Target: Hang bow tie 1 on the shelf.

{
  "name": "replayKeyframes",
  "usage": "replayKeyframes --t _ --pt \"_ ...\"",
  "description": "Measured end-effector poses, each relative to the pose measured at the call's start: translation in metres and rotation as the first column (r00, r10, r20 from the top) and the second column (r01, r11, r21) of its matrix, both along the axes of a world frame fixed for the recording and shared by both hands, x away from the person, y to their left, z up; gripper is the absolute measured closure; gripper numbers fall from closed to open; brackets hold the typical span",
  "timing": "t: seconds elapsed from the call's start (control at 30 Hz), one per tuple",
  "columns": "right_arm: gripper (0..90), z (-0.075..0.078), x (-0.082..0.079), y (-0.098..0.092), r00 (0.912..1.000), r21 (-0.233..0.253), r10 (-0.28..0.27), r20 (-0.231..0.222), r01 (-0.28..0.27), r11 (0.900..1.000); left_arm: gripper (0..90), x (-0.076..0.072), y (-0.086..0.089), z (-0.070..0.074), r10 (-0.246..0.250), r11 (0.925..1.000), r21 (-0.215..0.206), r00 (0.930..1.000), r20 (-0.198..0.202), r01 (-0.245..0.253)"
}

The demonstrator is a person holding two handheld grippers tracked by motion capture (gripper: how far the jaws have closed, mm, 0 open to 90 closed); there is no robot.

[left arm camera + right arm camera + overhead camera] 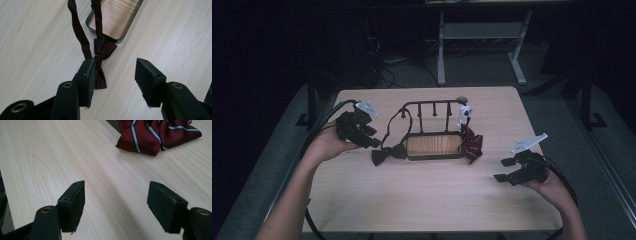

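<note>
Tongs matter most here: our left tongs (113,75) stand open over the dark bow tie (100,62), which lies flat on the table (37,37) just beside the stand's tray (113,15), its strap running up to the rack. One jaw already touches the knot, so we judge the clean grip is across that knot, closing gently without snagging the strap. Our right tongs (116,202) hover open, empty, near the striped red tie (150,135); we would keep them clear.
</note>
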State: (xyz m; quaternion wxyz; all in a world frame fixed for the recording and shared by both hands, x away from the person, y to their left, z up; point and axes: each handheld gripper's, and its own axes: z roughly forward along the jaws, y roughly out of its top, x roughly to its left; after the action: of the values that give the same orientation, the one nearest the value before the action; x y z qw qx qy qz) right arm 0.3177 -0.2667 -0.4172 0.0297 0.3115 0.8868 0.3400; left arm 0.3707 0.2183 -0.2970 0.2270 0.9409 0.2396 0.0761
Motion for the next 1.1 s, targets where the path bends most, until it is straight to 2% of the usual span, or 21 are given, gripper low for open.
replayKeyframes --t 0.1,0.13,0.57,0.63,0.93,1.1 --pt "30.3 0.000 0.000 0.000 1.0000 0.000 -0.003 -0.004 0.003 1.000 48.9 -0.002 0.001 -0.002 -0.001 1.0000 -0.006 1.0000 0.003 0.001" --pt "30.3 -0.001 0.000 0.000 1.0000 0.000 -0.002 -0.006 0.002 1.000 48.5 -0.004 0.002 -0.004 -0.002 0.9998 -0.021 1.0000 0.001 0.002" --pt "30.2 -0.003 0.000 0.003 0.9999 -0.015 0.000 -0.015 0.000 1.000 45.8 -0.014 0.007 -0.016 -0.005 0.9994 -0.033 1.0000 -0.007 0.005" --pt "30.3 -0.004 0.000 0.003 0.9999 -0.015 0.000 -0.015 0.000 1.000 45.5 -0.015 0.008 -0.018 -0.018 0.9995 -0.027 0.9998 -0.008 0.017" --pt "30.3 -0.004 0.000 0.003 0.9999 -0.017 -0.001 -0.016 0.000 1.000 43.1 -0.023 0.008 -0.030 -0.013 0.9986 -0.051 0.9999 -0.008 0.013" --pt "30.3 -0.004 0.000 0.003 0.9998 -0.018 -0.003 -0.018 0.003 1.000 42.7 -0.026 0.009 -0.035 -0.020 0.9985 -0.051 0.9997 -0.010 0.020"
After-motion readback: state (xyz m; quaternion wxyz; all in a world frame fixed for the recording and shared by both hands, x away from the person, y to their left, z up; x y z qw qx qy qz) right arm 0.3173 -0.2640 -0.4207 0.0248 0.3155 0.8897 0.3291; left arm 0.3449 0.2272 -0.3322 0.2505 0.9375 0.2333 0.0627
